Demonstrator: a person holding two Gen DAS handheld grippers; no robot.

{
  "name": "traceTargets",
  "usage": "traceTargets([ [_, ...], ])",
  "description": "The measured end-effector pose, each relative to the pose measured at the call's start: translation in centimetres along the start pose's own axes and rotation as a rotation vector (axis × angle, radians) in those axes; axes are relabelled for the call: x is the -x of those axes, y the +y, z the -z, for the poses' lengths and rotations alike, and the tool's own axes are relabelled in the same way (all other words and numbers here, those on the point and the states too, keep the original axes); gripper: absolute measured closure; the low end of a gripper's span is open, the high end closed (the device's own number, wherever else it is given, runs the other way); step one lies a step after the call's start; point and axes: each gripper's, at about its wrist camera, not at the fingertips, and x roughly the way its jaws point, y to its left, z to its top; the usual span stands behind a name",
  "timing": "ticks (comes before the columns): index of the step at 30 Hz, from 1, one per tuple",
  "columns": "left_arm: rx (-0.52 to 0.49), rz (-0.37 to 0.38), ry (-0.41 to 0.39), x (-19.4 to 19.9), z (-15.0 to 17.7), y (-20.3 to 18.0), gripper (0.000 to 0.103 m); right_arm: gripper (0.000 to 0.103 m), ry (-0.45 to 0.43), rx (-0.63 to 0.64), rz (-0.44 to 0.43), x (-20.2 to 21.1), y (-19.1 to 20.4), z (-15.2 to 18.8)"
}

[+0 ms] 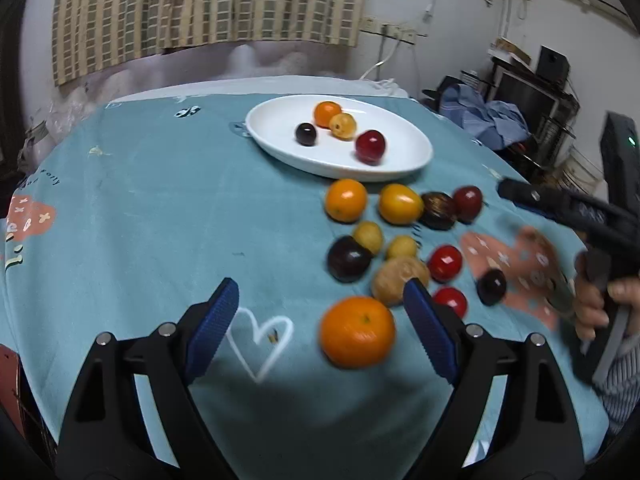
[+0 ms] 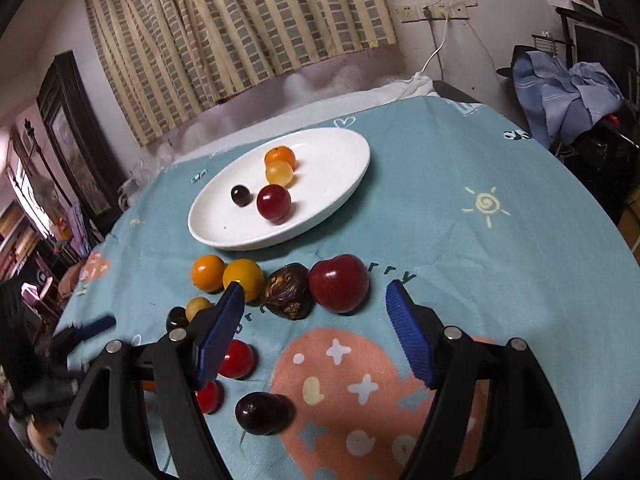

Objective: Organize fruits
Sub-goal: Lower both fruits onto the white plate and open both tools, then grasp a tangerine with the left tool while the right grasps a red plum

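A white oval plate (image 1: pixel 272 128) (image 2: pixel 340 152) holds an orange fruit, a yellow one, a small dark one and a red one (image 1: pixel 371 146). Several loose fruits lie on the cloth in front of it. My left gripper (image 1: pixel 320 292) is open. A big orange (image 1: pixel 357 332) lies between its blue pads, nearer the right one, and neither pad presses on it. My right gripper (image 2: pixel 315 291) is open too, low over the cloth. A wrinkled dark brown fruit (image 2: pixel 286 290) and a large red fruit (image 2: pixel 339 283) sit just beyond its tips, untouched.
A teal patterned cloth (image 1: pixel 160 220) covers the round table. A person's hand (image 1: pixel 592 308) holds the right gripper at the right edge of the left wrist view. Curtains hang behind the table. Clothes and shelves (image 2: pixel 568 92) stand at the far right.
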Motion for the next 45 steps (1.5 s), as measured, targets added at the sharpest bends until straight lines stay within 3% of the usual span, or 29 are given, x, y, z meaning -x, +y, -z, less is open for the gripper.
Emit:
traceTargets([
  [3, -0.019, 0.017, 0.001, 0.3, 0.3, -0.4, 0.015, 0.03, 0.008, -0.037, 0.004, -0.1, -0.9, 0.0],
  [9, -0.085, 0.048, 0.107, -1.9, 0.6, -1.8, 0.015, 0.03, 0.054, -0.056, 0.009, -1.0, -1.1, -0.1],
  [20, -0.041, 0.054, 0.191, -3.6, 0.9, -1.3, 0.021, 0.03, 0.073, -0.034, 0.023, -1.4, -0.9, 0.1],
  [26, -0.087, -0.004, 0.179, -4.2, 0.7, -2.0, 0.028, 0.03, 0.102, 0.002, 0.039, -2.1, -0.3, 0.5],
  [29, -0.093, -0.02, 0.166, -4.2, 0.5, -1.9, 0.041, 0.03, 0.106, 0.002, 0.047, -2.3, -0.4, 0.5],
  [30, -0.088, -0.009, 0.16, -4.1, 0.5, -1.8, 0.053, 0.03, 0.106, 0.0, 0.048, -2.3, -0.5, 0.5],
  [31, -0.085, 0.012, 0.153, -3.9, 0.4, -1.7, 0.058, 0.03, 0.106, -0.003, 0.048, -2.3, -0.5, 0.5],
  [35, -0.074, 0.007, 0.145, -3.9, 0.3, -1.5, 0.058, 0.03, 0.105, -0.001, 0.044, -2.3, -0.5, 0.5],
  [41, 0.055, -0.01, 0.105, -3.2, -0.2, 1.4, 0.059, 0.03, 0.117, 0.024, 0.065, -2.5, -0.6, 0.5],
  [45, 0.084, -0.017, 0.102, -3.3, -0.2, 2.1, 0.059, 0.03, 0.12, 0.054, 0.082, -2.7, -0.5, 0.7],
])
